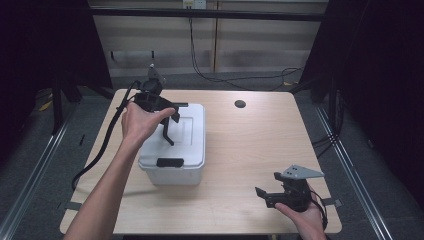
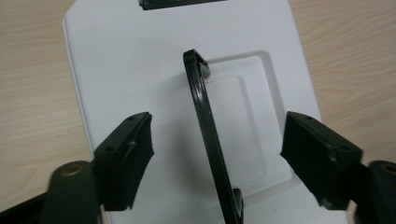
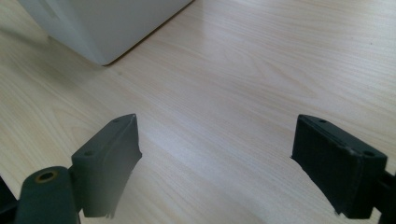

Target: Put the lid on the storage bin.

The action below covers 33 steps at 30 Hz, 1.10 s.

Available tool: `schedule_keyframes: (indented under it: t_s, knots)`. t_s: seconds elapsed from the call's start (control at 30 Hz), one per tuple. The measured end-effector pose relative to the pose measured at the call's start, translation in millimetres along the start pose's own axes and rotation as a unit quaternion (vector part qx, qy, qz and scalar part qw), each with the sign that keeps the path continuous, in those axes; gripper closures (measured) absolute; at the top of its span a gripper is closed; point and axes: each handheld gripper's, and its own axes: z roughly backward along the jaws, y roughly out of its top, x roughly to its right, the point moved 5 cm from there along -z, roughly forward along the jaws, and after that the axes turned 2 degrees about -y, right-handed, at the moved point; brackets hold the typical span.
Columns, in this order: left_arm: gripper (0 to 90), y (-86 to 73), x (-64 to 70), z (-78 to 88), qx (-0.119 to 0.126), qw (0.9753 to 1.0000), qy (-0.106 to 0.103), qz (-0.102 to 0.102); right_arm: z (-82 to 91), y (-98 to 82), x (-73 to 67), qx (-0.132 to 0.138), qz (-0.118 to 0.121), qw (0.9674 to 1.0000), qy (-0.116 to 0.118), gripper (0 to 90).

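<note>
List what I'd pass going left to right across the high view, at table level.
Left gripper over the white box → small dark hole in the table → right gripper.

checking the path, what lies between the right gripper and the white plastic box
Only bare pale wooden table lies between the right gripper and the white plastic lidded box; the right gripper view shows it.

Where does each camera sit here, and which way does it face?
High view: above the person's side, facing forward and down on the table; both forearms, left gripper and right gripper show.
Left gripper view: on the left gripper, looking down at the white lidded box and its raised black handle; open jaws.
Right gripper view: on the right gripper, facing bare tabletop; open jaws.
Shared: all three show the box.
</note>
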Motion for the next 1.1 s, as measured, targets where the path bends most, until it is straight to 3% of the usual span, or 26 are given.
schedule_keyframes:
  t_s: [0.03, 0.07, 0.1, 0.17, 0.23, 0.27, 0.33, 0.4, 0.47, 0.53, 0.67, 0.73, 0.8, 0.97, 1.1]
  knots:
    - [23.3, 0.0, 0.0, 0.0, 0.0, 1.0, 0.0, 0.0, 0.0, -0.1, 0.1, -0.001, -0.002, 1.0, 0.0, 14.2]
    - [22.5, -2.5, -4.7, 4.5, 0.019, 0.9993, -0.033, -0.007, -0.1, -0.1, 0.4, -0.001, -0.002, 1.0, -0.001, 14.2]
    - [20.8, -2.5, -4.7, 4.5, 0.019, 0.9993, -0.033, -0.007, -0.1, -0.1, 0.4, -0.001, -0.002, 1.0, -0.001, 14.2]
    - [16.6, -5.1, -7.5, 6.1, 0.016, 0.9991, -0.026, -0.03, -0.2, -0.2, 0.6, -0.003, -0.002, 1.0, -0.001, 14.2]
    - [19.5, -7.8, -9.7, 11.4, 0.024, 0.9985, -0.018, -0.045, -0.4, -0.1, 0.6, -0.002, -0.001, 1.0, 0.0, 14.2]
    - [20.3, -8.6, -9.9, 14.1, 0.033, 0.9976, -0.027, -0.054, -0.4, -0.1, 0.8, -0.002, -0.001, 1.0, -0.001, 14.2]
    - [15.1, -11.9, -10.4, 21.4, 0.056, 0.9937, -0.068, -0.069, -0.4, -0.2, 0.9, -0.003, -0.002, 1.0, -0.002, 14.2]
    - [17.2, -14.2, -14.2, 24.9, 0.063, 0.9921, -0.081, -0.072, -0.4, -0.2, 0.8, -0.003, -0.002, 1.0, -0.002, 14.2]
    - [16.3, -17.1, -18.5, 28.7, 0.074, 0.9913, -0.069, -0.085, -0.3, -0.2, 0.7, -0.003, -0.002, 1.0, -0.002, 14.2]
    - [16.7, -21.5, -22.0, 31.4, 0.076, 0.9902, -0.08, -0.086, -0.4, -0.2, 1.0, -0.003, -0.003, 1.0, -0.002, 14.2]
    - [17.8, -30.3, -28.5, 34.7, 0.086, 0.9875, -0.072, -0.111, -0.9, 0.1, 1.2, -0.002, -0.004, 1.0, -0.002, 14.2]
    - [21.4, -35.0, -31.9, 37.9, 0.098, 0.9845, -0.083, -0.119, -0.8, 0.1, 1.1, -0.002, -0.004, 1.0, -0.002, 14.2]
    - [23.6, -40.0, -37.8, 39.4, 0.093, 0.9845, -0.084, -0.123, -0.6, 0.0, 1.0, -0.003, -0.005, 1.0, -0.003, 14.2]
    - [23.6, -52.0, -55.8, 46.6, 0.116, 0.9815, -0.081, -0.129, -0.4, 0.0, 1.2, -0.002, -0.004, 1.0, -0.004, 14.2]
    - [24.2, -61.5, -63.8, 52.1, 0.114, 0.9815, -0.069, -0.137, -0.6, 0.1, 1.5, -0.002, -0.007, 1.0, -0.006, 14.2]
